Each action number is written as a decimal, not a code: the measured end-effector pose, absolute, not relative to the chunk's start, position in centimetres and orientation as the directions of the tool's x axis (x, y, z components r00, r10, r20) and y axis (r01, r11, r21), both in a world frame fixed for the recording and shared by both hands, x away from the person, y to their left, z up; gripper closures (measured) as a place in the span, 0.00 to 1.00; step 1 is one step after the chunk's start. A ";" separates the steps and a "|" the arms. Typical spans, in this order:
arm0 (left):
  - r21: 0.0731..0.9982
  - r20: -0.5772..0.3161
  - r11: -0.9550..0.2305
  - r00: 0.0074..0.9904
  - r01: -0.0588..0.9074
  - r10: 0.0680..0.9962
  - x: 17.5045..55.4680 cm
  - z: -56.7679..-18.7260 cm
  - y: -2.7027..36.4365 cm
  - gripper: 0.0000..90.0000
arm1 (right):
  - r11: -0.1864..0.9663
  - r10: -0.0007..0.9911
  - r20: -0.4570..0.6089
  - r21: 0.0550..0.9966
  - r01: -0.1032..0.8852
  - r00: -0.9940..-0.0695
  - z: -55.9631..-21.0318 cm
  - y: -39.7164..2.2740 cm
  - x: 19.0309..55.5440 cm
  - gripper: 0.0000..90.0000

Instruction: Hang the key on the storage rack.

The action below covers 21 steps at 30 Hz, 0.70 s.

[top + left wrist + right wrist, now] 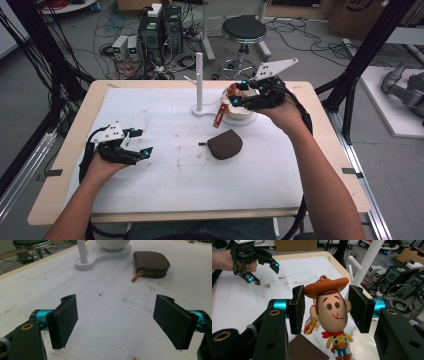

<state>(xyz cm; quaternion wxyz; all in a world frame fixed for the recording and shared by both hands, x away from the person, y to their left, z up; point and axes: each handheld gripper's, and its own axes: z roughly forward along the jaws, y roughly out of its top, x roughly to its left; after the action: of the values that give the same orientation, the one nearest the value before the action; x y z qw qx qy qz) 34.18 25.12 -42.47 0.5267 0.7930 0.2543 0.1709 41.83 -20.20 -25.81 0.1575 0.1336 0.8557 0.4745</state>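
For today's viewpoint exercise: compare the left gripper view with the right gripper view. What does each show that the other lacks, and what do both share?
Left gripper view alone: the pouch's gold zipper pull and the left gripper's own pads, wide apart over bare table.

Right gripper view alone: a cowboy doll keychain between the right gripper's pads, and the computers on the floor.

Both: the brown zip pouch, the white stand's post and the white table cover.

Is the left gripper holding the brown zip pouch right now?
No: the left gripper has its jaws wide apart over bare table, and the brown zip pouch lies untouched farther ahead.
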 end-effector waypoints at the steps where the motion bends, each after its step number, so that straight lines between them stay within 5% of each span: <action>1: 0.921 0.003 -0.316 0.809 0.226 0.588 34.0 -42.5 25.3 0.22 | 0.512 0.374 -0.142 0.855 0.077 -0.916 -25.7 -19.8 42.1 0.56; 21: 0.923 0.006 -0.300 0.768 0.243 0.641 31.9 -42.5 27.8 0.22 | 0.529 0.339 -0.162 0.847 0.045 -0.927 -24.0 -15.7 44.7 0.56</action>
<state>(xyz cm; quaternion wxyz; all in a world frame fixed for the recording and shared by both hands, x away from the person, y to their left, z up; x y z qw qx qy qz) 31.90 27.77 -42.54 0.5200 0.7832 0.2821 0.1914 44.73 -15.66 -23.99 0.1554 0.1114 0.8605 0.4723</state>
